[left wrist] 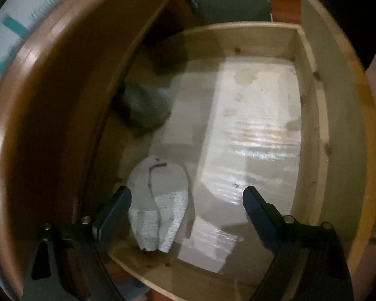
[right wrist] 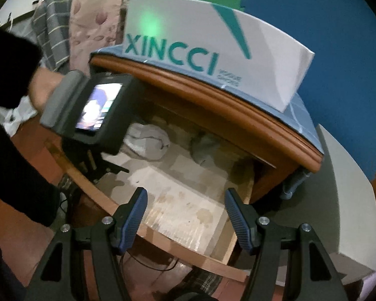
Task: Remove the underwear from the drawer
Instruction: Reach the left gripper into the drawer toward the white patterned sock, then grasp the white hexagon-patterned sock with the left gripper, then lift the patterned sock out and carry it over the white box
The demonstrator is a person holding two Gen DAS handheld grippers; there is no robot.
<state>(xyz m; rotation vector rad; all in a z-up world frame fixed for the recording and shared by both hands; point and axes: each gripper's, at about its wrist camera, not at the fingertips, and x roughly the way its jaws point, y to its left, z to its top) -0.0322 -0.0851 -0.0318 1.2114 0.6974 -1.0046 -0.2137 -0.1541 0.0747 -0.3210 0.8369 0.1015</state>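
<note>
The left wrist view looks down into the open wooden drawer (left wrist: 238, 37). A pale folded piece of underwear (left wrist: 158, 205) with a patterned lower half lies at its near left, just inside the left finger of my left gripper (left wrist: 185, 200), which hangs open above it without touching. A darker grey bundle (left wrist: 145, 105) lies further along the left side. In the right wrist view my right gripper (right wrist: 185, 215) is open and empty over the drawer's front rim (right wrist: 163, 245). The pale underwear (right wrist: 148, 140) and the grey bundle (right wrist: 205, 150) lie at the back.
The drawer floor is lined with shiny, stained white paper (left wrist: 258, 125). A white box with teal lettering (right wrist: 213, 50) stands on the cabinet's brown wooden top (right wrist: 213, 100). A hand (right wrist: 45, 87) in a black sleeve holds the left gripper's body. Bedding (right wrist: 87, 25) lies behind.
</note>
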